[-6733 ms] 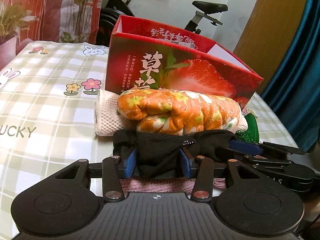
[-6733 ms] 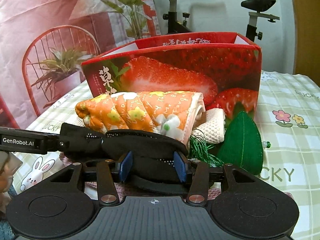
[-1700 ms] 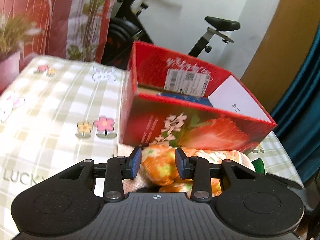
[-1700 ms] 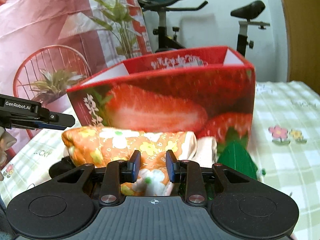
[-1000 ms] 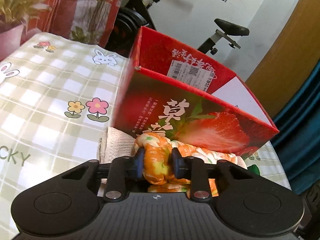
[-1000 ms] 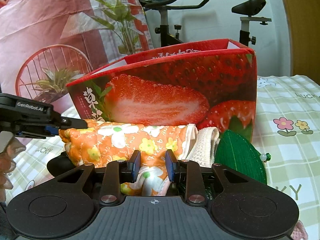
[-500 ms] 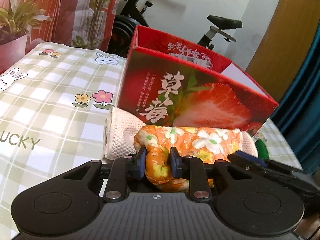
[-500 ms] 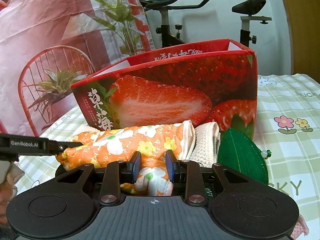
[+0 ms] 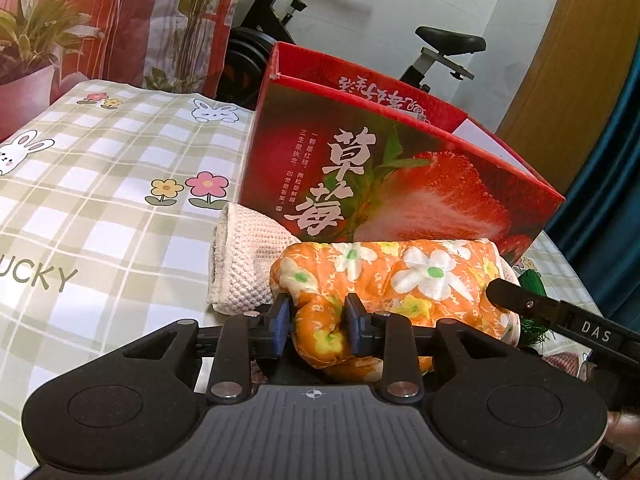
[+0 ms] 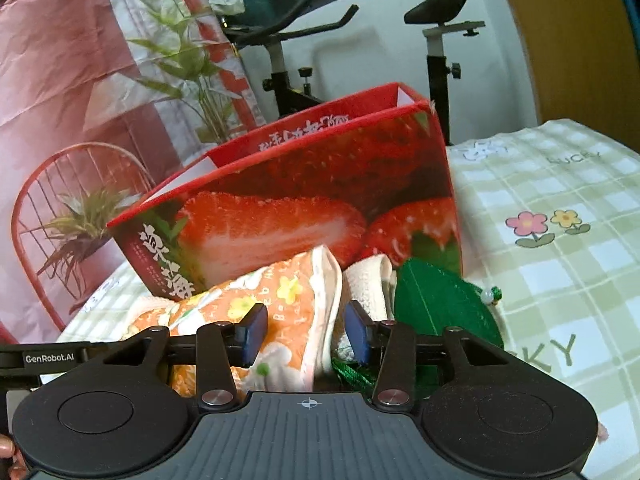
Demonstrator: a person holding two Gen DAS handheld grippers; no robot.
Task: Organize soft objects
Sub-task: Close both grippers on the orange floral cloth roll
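An orange flowered cloth roll [image 9: 400,276] lies in front of the red strawberry box [image 9: 384,168] on the checked tablecloth. My left gripper [image 9: 318,322] is shut on the roll's left end. My right gripper [image 10: 306,330] stands open around the roll's other end [image 10: 288,312], jaws apart from it. A cream knitted towel roll [image 9: 244,256] lies behind the orange roll, against the box; its end shows in the right wrist view [image 10: 370,280]. A green felt leaf [image 10: 436,304] lies to the right.
The open box [image 10: 320,200] stands just behind the pile. A pink cloth [image 9: 562,362] peeks out at the pile's right edge. An exercise bike [image 10: 288,76] and a plant backdrop [image 9: 80,40] stand beyond the table. Bare tablecloth [image 9: 80,200] lies to the left.
My right gripper has opened and let go of the orange roll's end, and that view has tilted. My left gripper keeps its hold on the other end.
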